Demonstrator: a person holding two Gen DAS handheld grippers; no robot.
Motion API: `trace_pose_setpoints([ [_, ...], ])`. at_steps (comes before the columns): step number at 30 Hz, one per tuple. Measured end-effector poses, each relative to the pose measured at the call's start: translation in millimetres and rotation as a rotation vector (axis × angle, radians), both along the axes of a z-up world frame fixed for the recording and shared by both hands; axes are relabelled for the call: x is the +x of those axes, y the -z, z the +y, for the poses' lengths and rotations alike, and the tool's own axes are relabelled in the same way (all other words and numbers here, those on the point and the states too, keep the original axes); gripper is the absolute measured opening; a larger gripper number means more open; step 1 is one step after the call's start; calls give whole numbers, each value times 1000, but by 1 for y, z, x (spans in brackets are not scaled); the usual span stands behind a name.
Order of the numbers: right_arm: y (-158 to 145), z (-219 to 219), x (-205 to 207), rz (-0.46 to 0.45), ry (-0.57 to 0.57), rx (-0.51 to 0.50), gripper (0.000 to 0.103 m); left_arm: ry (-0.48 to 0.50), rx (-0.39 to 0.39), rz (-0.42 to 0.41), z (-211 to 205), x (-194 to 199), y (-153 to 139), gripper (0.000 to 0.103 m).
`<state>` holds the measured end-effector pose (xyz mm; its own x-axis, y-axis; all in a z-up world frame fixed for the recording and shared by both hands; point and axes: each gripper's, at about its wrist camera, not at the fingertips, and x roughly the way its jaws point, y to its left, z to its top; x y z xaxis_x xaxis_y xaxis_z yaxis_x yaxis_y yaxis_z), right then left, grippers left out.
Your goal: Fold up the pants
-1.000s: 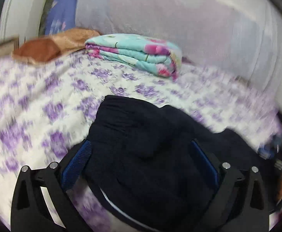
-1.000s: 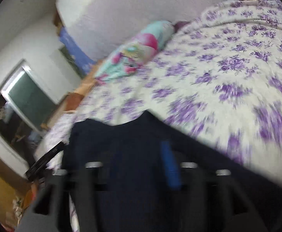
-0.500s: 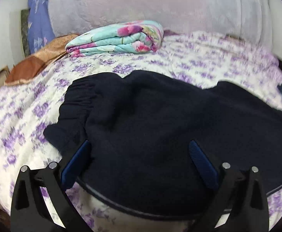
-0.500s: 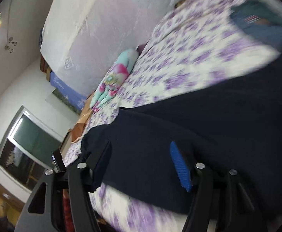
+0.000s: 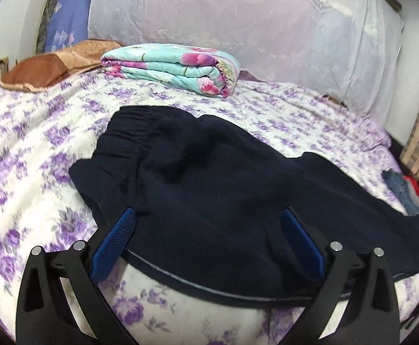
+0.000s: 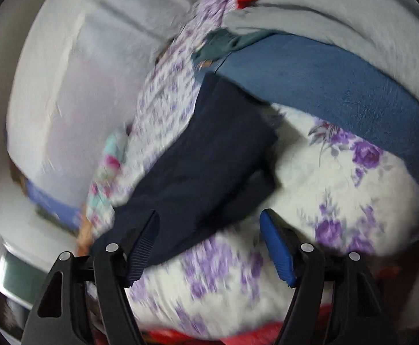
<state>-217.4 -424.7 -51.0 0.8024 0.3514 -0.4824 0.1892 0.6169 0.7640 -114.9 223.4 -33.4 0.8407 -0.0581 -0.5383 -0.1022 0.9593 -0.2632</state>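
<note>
Left wrist view: we now see the pants spread flat mid-frame, no longer bunched; left gripper jaws apart over them; right gripper opening, nothing clamped; folding can start.

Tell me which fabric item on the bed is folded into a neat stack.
The floral teal blanket by the headboard; the dark pants lie spread out and the orange cloth is rumpled.

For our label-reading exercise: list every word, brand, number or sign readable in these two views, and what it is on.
None can be read.
The navy pants, the floral bedsheet and the folded floral blanket carry no lettering.
The right wrist view is too blurred to show any.
</note>
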Motion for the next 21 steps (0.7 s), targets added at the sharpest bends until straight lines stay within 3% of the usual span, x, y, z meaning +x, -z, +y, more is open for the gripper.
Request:
trace_pose_setpoints([
  [3,4,-9,12,-28,71,69,69,21,-71,-38,9,-8,3,98],
  [6,1,-4,23,-27,77,-14,36,26,-118,-62,15,-12,5,98],
  [8,9,-2,27,-17,75,-64,27,27,-116,-74,14,-15,6,98],
  [12,2,1,22,-65,80,-121,19,31,-90,-75,11,-17,7,98],
  [17,-41,30,26,-147,39,-306,18,70,-91,-59,13,-15,8,98],
  [21,-82,80,46,-219,-63,-469,17,115,-15,-16,8,-9,5,98],
])
